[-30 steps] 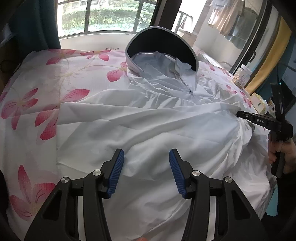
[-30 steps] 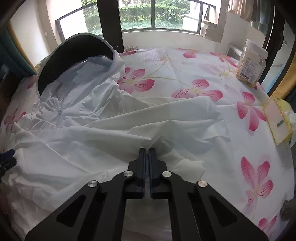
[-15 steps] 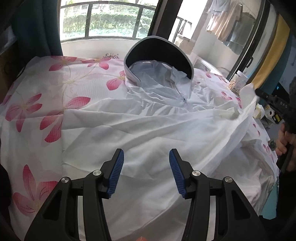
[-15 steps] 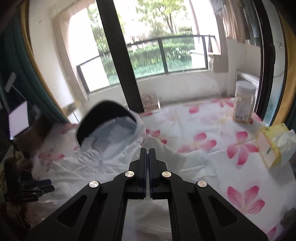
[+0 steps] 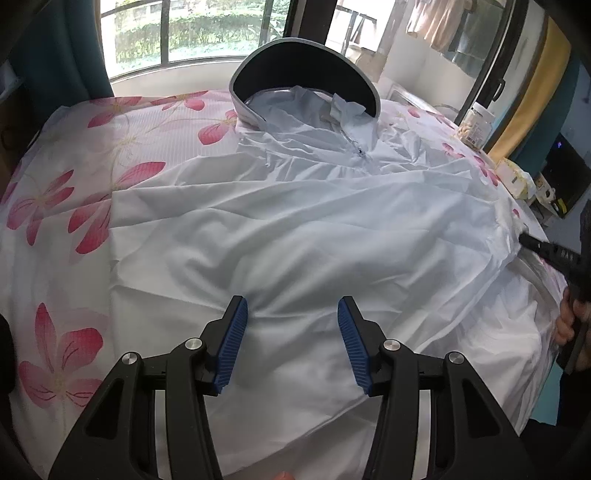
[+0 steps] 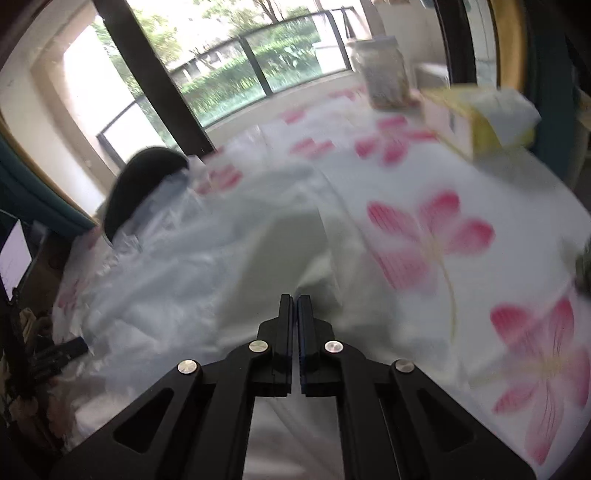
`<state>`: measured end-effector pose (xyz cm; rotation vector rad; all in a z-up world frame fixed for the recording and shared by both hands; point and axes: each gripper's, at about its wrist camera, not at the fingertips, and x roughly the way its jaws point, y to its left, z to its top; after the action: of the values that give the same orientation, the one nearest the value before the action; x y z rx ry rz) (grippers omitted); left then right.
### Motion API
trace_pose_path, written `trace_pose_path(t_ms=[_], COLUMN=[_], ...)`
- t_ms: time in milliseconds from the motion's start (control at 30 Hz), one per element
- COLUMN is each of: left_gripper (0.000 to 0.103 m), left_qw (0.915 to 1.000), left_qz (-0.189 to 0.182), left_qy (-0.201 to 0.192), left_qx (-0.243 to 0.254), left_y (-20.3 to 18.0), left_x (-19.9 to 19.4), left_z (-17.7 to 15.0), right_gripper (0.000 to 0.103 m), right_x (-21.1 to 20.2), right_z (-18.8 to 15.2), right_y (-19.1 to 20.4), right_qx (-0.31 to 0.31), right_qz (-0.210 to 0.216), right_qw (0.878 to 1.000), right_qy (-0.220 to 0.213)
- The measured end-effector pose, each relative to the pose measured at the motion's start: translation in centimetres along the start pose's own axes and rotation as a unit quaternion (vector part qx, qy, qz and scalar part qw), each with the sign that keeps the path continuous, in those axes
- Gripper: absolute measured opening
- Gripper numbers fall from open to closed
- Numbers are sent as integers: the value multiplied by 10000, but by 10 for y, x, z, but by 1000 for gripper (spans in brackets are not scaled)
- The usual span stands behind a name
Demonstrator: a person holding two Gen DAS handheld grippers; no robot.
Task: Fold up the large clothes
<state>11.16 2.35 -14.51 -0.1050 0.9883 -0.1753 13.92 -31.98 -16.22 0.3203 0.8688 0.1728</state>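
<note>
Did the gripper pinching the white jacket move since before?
Yes. The right gripper, shut on the white jacket, swung right: the jar and yellow box sit nearer the picture's middle.

Left wrist view rides close above the white hooded jacket [image 5: 295, 229], looking steeply down and forward along its own fingers toward the window [image 5: 184, 33] — jacket fills most of the view. Right wrist view sits at the jacket's right edge, angled down and leftward over it, blurred. Both share the jacket's dark-brimmed hood [image 5: 306, 77] and the plastic jar [image 6: 384, 74] beyond the jacket.
</note>
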Motion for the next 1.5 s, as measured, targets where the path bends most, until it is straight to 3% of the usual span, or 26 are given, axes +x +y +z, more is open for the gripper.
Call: trace_pose_path(t_ms=[133, 333, 400, 467, 533, 867, 1067, 1133, 1200, 1300, 1500], left_gripper=[54, 54, 54, 54, 54, 54, 53, 45, 9, 4, 3], left_qw=[9999, 9985, 9973, 9959, 9941, 9918, 9953, 9954, 9943, 9928, 9885], left_qz=[154, 388, 467, 477, 514, 789, 663, 784, 964, 977, 1136], left_qy=[-11, -218, -307, -417, -526, -349, -124, -171, -176, -266, -341], left_qx=[-47, -325, -485, -651, -794, -947, -699, -530, -410, -638, -941], left_y=[6, 32, 43, 55, 66, 103, 105, 102, 102, 115, 143], left_x=[-7, -23, -28, -32, -35, -1, 18, 21, 25, 25, 21], left_z=[3, 11, 15, 19, 23, 44, 58, 61, 65, 70, 78], right_gripper=[3, 6, 17, 51, 63, 63, 63, 63, 63, 63, 63], right_x=[-8, -26, -28, -28, -26, 11, 28, 30, 32, 35, 44], right_z=[-5, 19, 29, 39, 48, 67, 72, 75, 78, 83, 90], right_y=[-13, -23, -23, -23, -22, -11, -5, -6, -7, -6, 2], right_qx=[75, -67, -216, -342, -458, -708, -859, -839, -819, -836, -930], right_qz=[-28, -370, -453, -448, -346, -212, -248, -294, -327, -345, -317], right_qw=[10000, 9991, 9984, 9979, 9977, 9973, 9957, 9958, 9958, 9956, 9948], right_qy=[-7, -202, -272, -329, -352, -17, 227, 235, 229, 227, 262])
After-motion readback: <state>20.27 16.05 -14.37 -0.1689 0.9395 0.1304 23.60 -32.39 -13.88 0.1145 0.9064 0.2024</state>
